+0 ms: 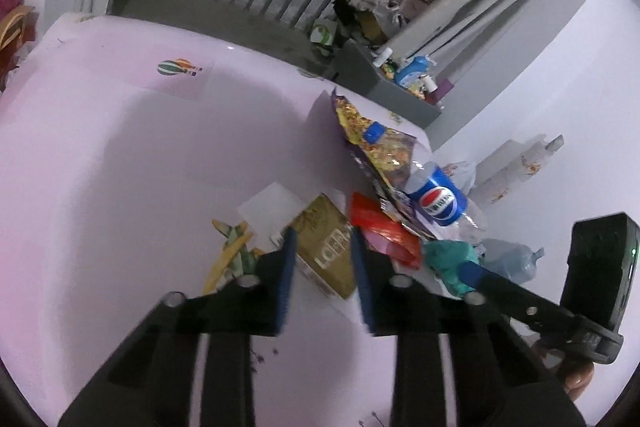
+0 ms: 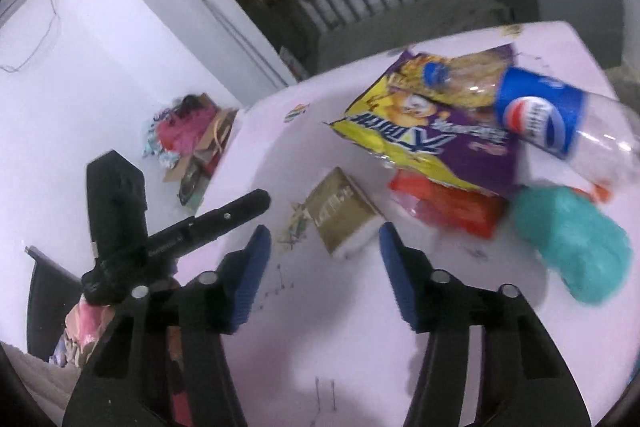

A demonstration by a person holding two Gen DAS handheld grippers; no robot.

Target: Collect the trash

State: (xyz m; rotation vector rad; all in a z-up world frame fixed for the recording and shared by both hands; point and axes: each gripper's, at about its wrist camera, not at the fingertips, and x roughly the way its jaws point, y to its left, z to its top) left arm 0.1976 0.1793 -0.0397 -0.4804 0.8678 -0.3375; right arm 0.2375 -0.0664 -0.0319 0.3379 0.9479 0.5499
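Trash: a loose pile on the tabletop [image 1: 120, 147], centre to right of the left wrist view.
Box [image 1: 326, 247]: gold, flat card, lying at the pile's near edge — looks light and stiff; best taken across its short sides.
Snack bag [image 2: 436, 123]: yellow and purple foil, crinkly and slippery; pinch a free corner.
Bottle [image 2: 560, 119]: clear, apparently empty, lying on the bag; round, so it may roll — grip at the labelled waist.
Red wrapper [image 2: 448, 207]: thin, partly under the bag.
Teal wad [image 2: 572, 243]: soft, will crush.
Left hand-held gripper [image 1: 323, 239]: jaws a narrow gap apart, over the box, clamped on nothing.
Right hand-held gripper [image 2: 324, 239]: jaws wide apart, empty, box just beyond.
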